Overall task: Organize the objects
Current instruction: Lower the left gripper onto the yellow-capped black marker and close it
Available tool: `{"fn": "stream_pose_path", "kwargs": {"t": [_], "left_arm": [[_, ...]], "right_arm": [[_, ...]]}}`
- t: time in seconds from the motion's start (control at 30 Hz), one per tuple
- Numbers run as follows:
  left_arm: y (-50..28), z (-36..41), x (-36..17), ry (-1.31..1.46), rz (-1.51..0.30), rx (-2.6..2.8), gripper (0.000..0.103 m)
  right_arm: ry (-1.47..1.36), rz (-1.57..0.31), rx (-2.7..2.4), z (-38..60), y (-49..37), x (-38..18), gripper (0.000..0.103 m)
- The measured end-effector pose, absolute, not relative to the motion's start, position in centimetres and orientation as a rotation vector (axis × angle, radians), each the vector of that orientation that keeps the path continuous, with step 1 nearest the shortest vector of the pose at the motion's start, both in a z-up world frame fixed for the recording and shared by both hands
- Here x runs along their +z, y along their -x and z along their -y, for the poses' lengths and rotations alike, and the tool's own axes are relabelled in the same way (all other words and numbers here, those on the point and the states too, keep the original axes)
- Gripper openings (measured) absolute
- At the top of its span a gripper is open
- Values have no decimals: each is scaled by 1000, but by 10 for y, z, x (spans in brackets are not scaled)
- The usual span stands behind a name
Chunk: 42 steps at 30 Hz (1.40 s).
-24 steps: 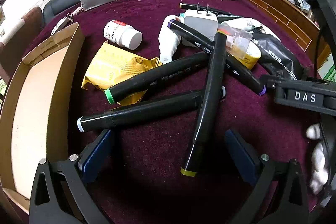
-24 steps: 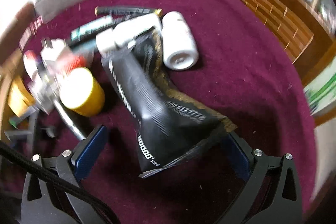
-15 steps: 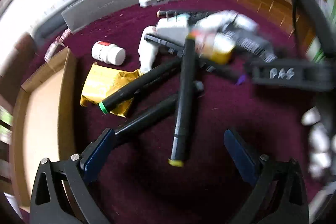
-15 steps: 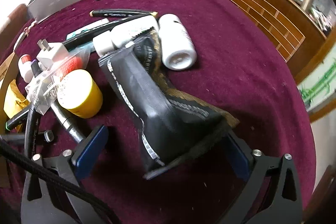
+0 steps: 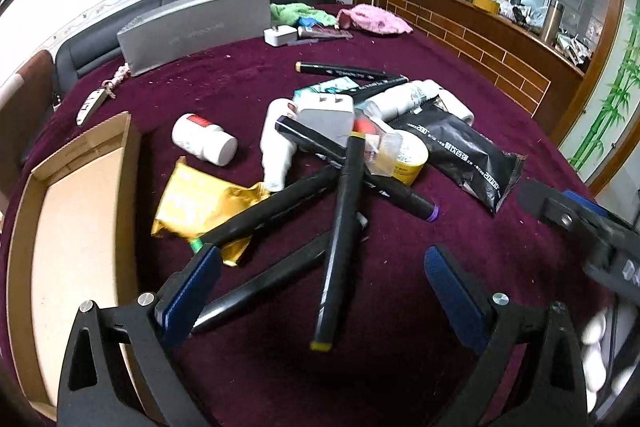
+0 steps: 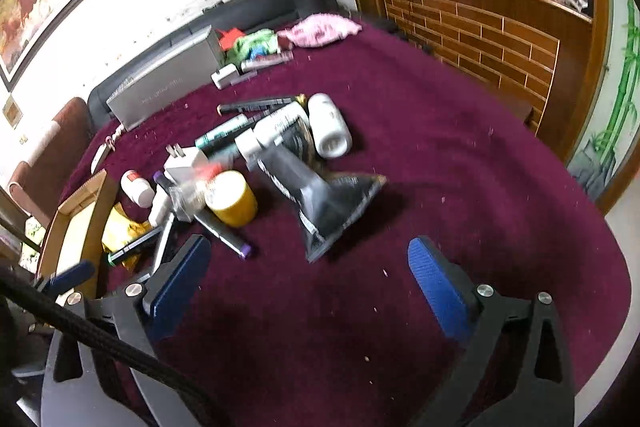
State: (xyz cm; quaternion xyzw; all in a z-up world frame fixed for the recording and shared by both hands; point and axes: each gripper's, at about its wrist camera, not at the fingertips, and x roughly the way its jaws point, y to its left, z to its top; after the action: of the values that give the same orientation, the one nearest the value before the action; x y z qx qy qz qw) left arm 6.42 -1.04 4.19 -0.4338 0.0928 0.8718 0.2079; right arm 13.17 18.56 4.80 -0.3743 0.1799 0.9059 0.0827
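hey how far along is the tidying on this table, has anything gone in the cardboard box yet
Nothing looks done: the cardboard box shows nothing inside. Nothing is in hand; the left gripper and right gripper have open jaws. Left: the markers, black pouch, yellow packet and bottles.

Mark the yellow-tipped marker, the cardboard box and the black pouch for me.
yellow-tipped marker [image 5: 340, 227], left wrist view, mid-barrel.
cardboard box [image 5: 132, 163], left wrist view, right wall.
black pouch [image 6: 320, 203], right wrist view, lower body.

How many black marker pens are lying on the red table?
6 that I can see. Four cross in the near pile: yellow-tipped, green-tipped, purple-tipped, and one beneath them. Two more lie behind: and. Clutter may hide others.
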Motion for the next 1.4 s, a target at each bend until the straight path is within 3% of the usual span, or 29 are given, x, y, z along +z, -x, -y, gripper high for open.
{"fn": "stream_pose_path", "kwargs": {"t": [0.43, 0.83, 1.1, 1.27, 1.4], "left_arm": [[-59, -14, 24, 1262, -418, 2477, 98], [-60, -30, 16, 1294, -482, 2464, 50], [-59, -29, 22, 1295, -421, 2462, 46], [-60, -24, 27, 1289, -344, 2411, 17], [-59, -15, 30, 1293, -280, 2385, 17]], "right_arm": [[1015, -449, 2736, -195, -124, 45, 98], [1046, -618, 2728, -215, -123, 29, 98], [1060, -638, 2722, -216, -121, 27, 98], [1069, -657, 2707, -218, -119, 26, 98], [1083, -670, 2700, -219, -119, 24, 98]]}}
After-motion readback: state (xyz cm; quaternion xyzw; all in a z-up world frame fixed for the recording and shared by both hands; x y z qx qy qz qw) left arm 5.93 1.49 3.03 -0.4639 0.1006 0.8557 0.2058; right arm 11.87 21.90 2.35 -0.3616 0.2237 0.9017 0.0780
